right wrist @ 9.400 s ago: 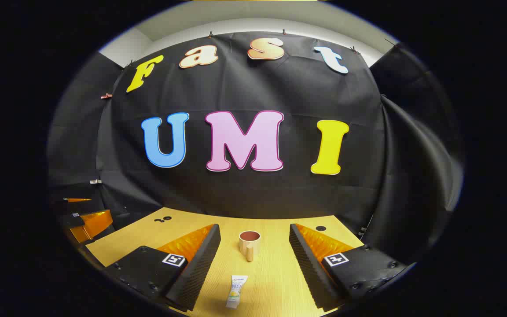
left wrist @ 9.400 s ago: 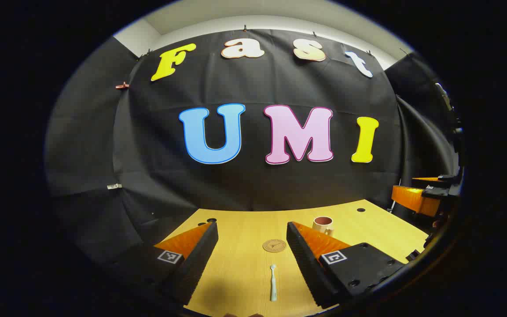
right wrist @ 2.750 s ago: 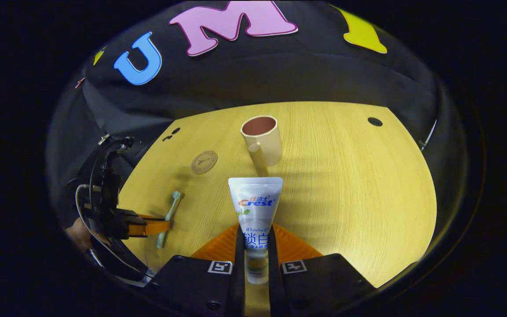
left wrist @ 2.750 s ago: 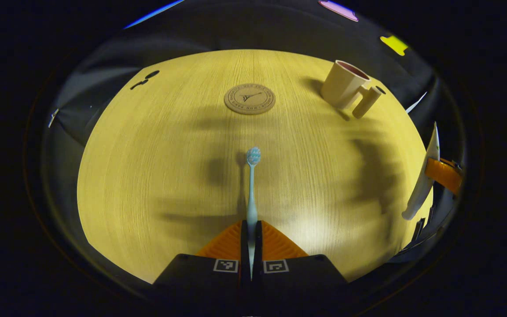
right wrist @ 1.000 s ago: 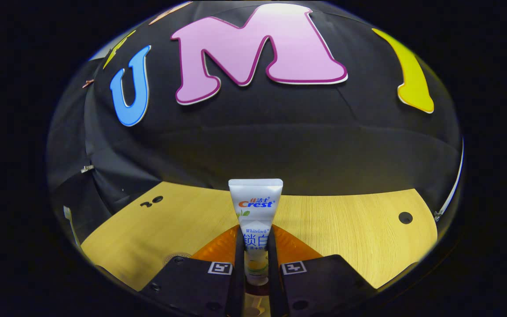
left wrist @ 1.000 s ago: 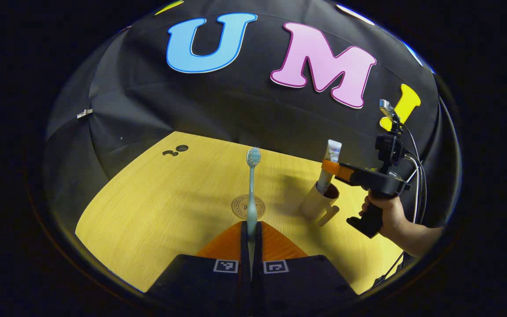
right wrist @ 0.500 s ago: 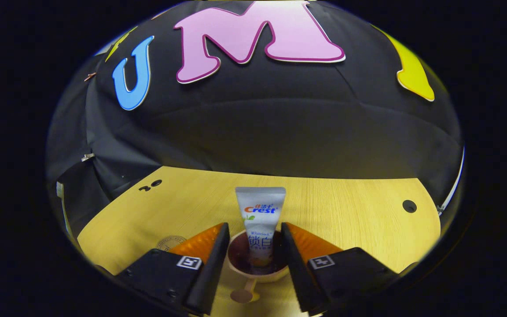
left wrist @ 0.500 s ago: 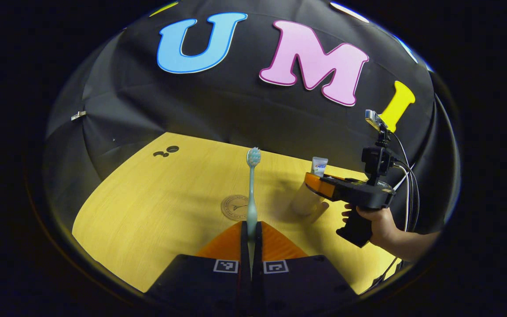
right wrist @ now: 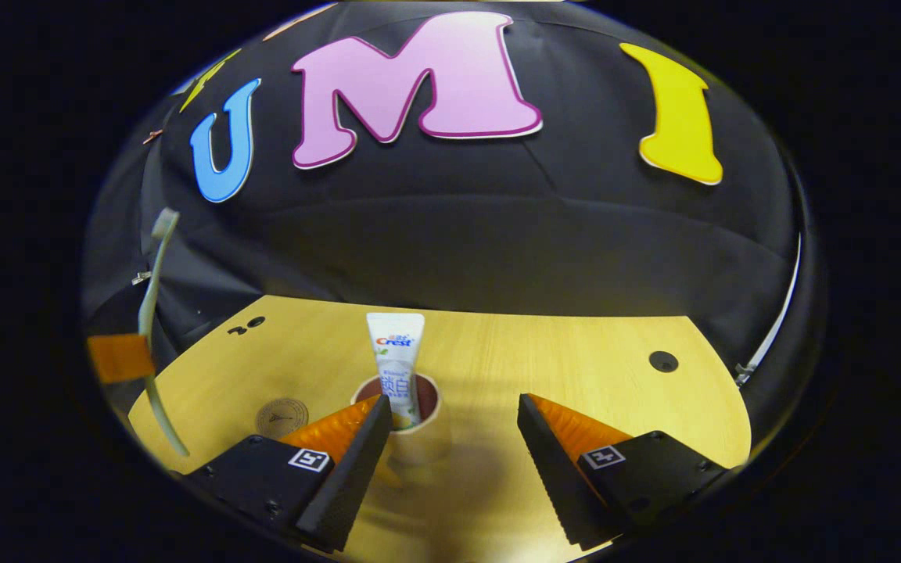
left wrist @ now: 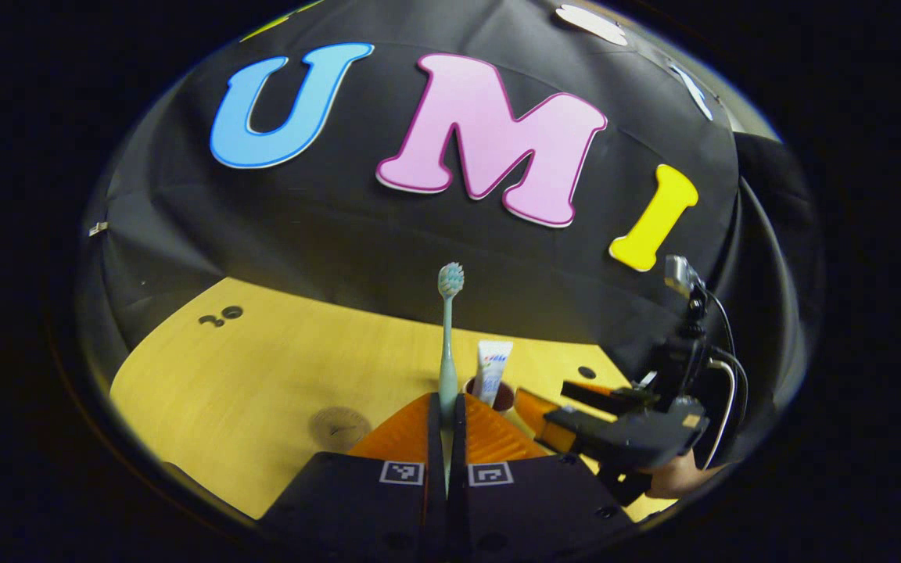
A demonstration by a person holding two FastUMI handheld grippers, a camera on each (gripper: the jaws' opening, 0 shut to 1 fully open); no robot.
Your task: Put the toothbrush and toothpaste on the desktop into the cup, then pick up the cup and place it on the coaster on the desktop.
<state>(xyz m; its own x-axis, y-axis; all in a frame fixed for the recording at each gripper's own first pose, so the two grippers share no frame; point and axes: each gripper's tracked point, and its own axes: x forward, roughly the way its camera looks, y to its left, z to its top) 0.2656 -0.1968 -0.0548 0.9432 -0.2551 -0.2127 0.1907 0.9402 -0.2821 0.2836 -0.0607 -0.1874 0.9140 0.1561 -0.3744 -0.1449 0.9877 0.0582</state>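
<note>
Left gripper (left wrist: 446,426): my jaws pinch the pale blue toothbrush (left wrist: 447,336) by its handle; long axis upright, bristle head on top, just left of the cup.
Right gripper (right wrist: 450,453): my jaws spread wide, holding nothing, near the cup.
Beige cup (right wrist: 419,438): upright on the wooden table (right wrist: 576,375); white toothpaste tube (right wrist: 397,367) stands inside, crimped end up.
Round brown coaster (right wrist: 281,417): left of the cup.
</note>
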